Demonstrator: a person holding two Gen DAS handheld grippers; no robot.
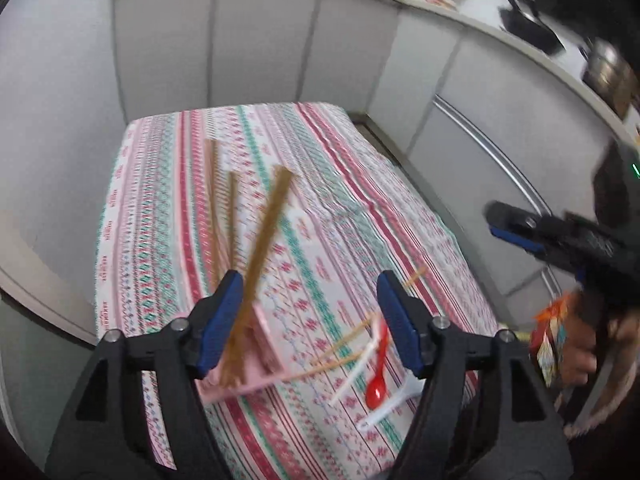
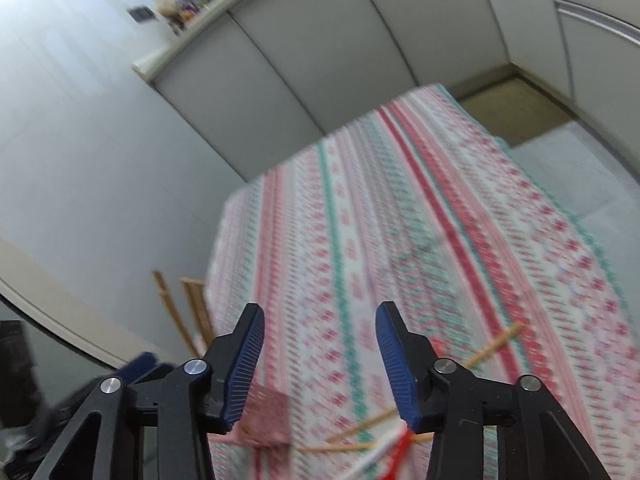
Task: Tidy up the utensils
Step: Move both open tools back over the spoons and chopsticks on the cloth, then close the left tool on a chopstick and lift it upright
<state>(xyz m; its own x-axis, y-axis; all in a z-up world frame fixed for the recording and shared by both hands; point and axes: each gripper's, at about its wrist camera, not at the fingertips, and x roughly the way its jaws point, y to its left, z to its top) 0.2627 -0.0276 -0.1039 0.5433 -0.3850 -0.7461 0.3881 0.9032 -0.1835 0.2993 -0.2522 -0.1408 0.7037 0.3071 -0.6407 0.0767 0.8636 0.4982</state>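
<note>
**Two grippers apart over a striped counter, chopsticks standing in a pink holder**

Two sets of fingers are spread wide with nothing between them. The left gripper point(image 1: 310, 320) hangs above the near left part of the counter point(image 1: 328, 200), which is covered in a pink, red and green striped cloth. A pink holder point(image 1: 256, 344) sits just under its left finger, close to the counter's near left edge, with wooden chopsticks point(image 1: 260, 260) standing in it; their long axes rise and lean toward the far side, tips fanned apart. Motion blur softens them.

Near the right finger lie loose chopsticks point(image 1: 340, 350), pointing roughly left to right, a red spoon point(image 1: 378, 376) with its bowl toward the near edge, and a white utensil point(image 1: 356, 372) slanting beside it.

The far half of the cloth is bare up to its far edge, which meets grey cabinet doors point(image 1: 260, 40). The right gripper point(image 1: 520, 232) is off the counter's right edge, over the floor. In its own blurred view, the right gripper point(image 2: 320, 364) is above the near edge.
</note>
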